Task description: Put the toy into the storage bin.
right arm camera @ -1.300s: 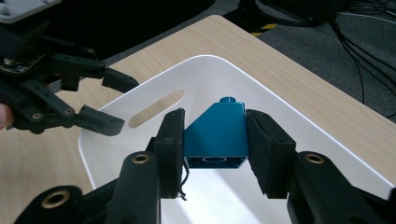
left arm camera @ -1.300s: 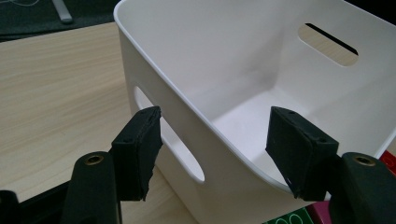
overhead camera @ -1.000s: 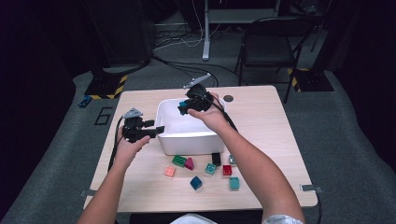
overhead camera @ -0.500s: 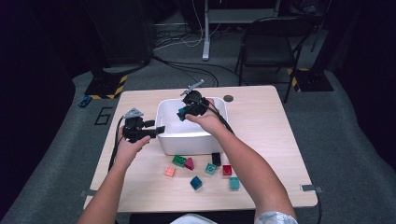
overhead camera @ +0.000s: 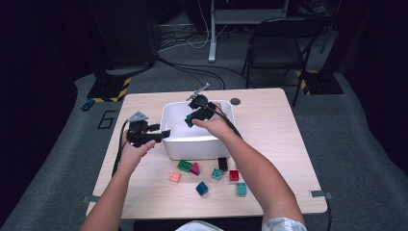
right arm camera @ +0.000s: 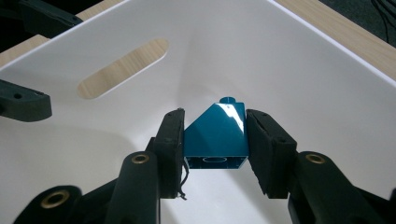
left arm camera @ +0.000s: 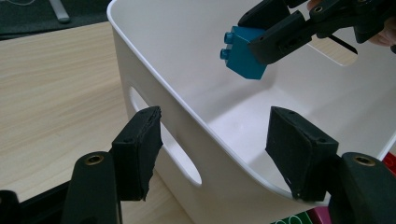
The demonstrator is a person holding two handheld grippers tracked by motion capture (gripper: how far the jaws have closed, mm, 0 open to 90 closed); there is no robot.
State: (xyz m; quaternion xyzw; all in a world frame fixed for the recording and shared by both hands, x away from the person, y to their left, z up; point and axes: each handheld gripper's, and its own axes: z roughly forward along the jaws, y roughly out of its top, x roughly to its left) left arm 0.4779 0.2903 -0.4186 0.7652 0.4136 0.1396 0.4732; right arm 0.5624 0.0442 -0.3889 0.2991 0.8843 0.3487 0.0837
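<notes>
**Teal brick held over the white bin**

At the left of the high view, the left gripper (overhead camera: 166, 134) sits at the white bin's (overhead camera: 192, 144) left wall, held by the person's left hand (overhead camera: 132, 153). In the left gripper view its jaws stand wide apart and straddle that wall: one pad (left arm camera: 137, 151) is outside, near the oval handle slot (left arm camera: 163, 144), and the other is inside the bin. Neither pad visibly presses on the wall, so this gripper is open.

Moving toward the middle of the high view, the right gripper (overhead camera: 188, 120) reaches in from above the bin, with the person's right hand (overhead camera: 214, 126) over the bin's opening. Its jaws are clamped on a teal sloped brick (right arm camera: 215, 135). In the right gripper view, both pads press the brick's sides, its hollow underside faces the camera, and a stud points away toward the bin's far wall. In the left gripper view the same brick (left arm camera: 243, 52) hangs in the upper right of the frame, above the bin's white floor and not touching it.

Along the lower middle of the high view, loose bricks lie on the wooden table (overhead camera: 279, 144) in front of the bin: an orange one (overhead camera: 174, 176), a green one (overhead camera: 184, 166), a magenta one (overhead camera: 195, 168), a dark teal one (overhead camera: 202, 188), a black one (overhead camera: 222, 163), a red one (overhead camera: 234, 175) and a light teal one (overhead camera: 241, 189).
</notes>
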